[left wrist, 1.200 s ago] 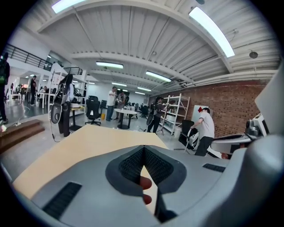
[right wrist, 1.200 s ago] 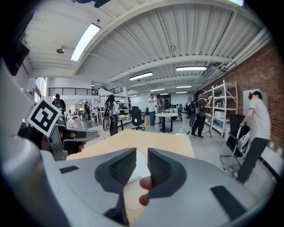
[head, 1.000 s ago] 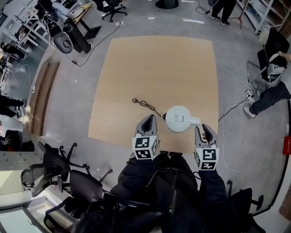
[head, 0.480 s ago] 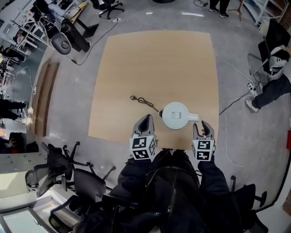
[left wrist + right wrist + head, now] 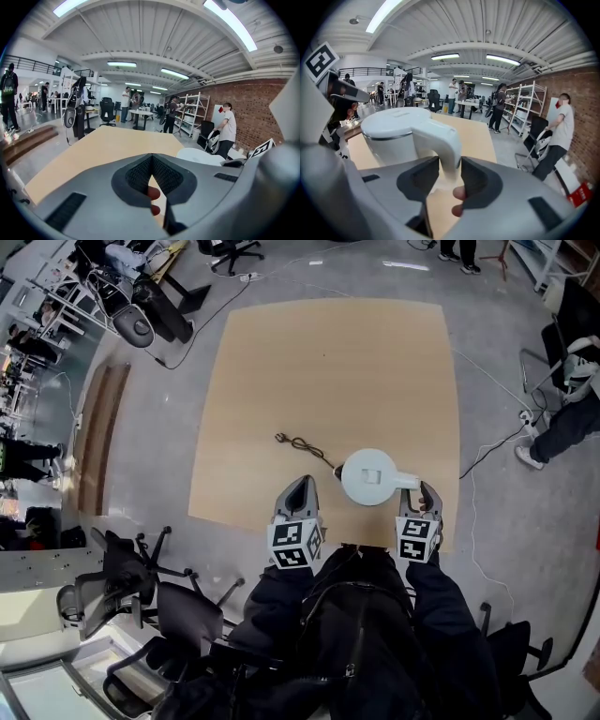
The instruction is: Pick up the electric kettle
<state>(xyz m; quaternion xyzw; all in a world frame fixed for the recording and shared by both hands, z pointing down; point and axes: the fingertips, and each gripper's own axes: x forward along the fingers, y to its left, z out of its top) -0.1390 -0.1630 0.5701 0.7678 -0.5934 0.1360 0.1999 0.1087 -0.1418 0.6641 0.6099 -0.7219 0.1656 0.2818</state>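
Note:
A white electric kettle (image 5: 370, 476) stands near the front edge of the wooden table (image 5: 328, 362), its handle (image 5: 405, 482) pointing right. My right gripper (image 5: 419, 491) sits at that handle. In the right gripper view the kettle (image 5: 391, 133) fills the left, and its handle (image 5: 443, 140) passes down between the spread jaws of my right gripper (image 5: 450, 171); the pads flank it without a clear squeeze. My left gripper (image 5: 302, 486) hovers left of the kettle, apart from it. In the left gripper view its jaws (image 5: 151, 161) meet at the tips with nothing between, and the kettle (image 5: 201, 156) shows to the right.
A black power cord (image 5: 305, 451) trails left from the kettle's base across the table. Office chairs (image 5: 141, 587) stand at the lower left on the floor. A seated person (image 5: 572, 418) and a white cable (image 5: 487, 456) are to the right of the table.
My right gripper has come down and forward, so the kettle's handle now sits between its jaws, which stand wider apart. The left gripper has hardly moved.

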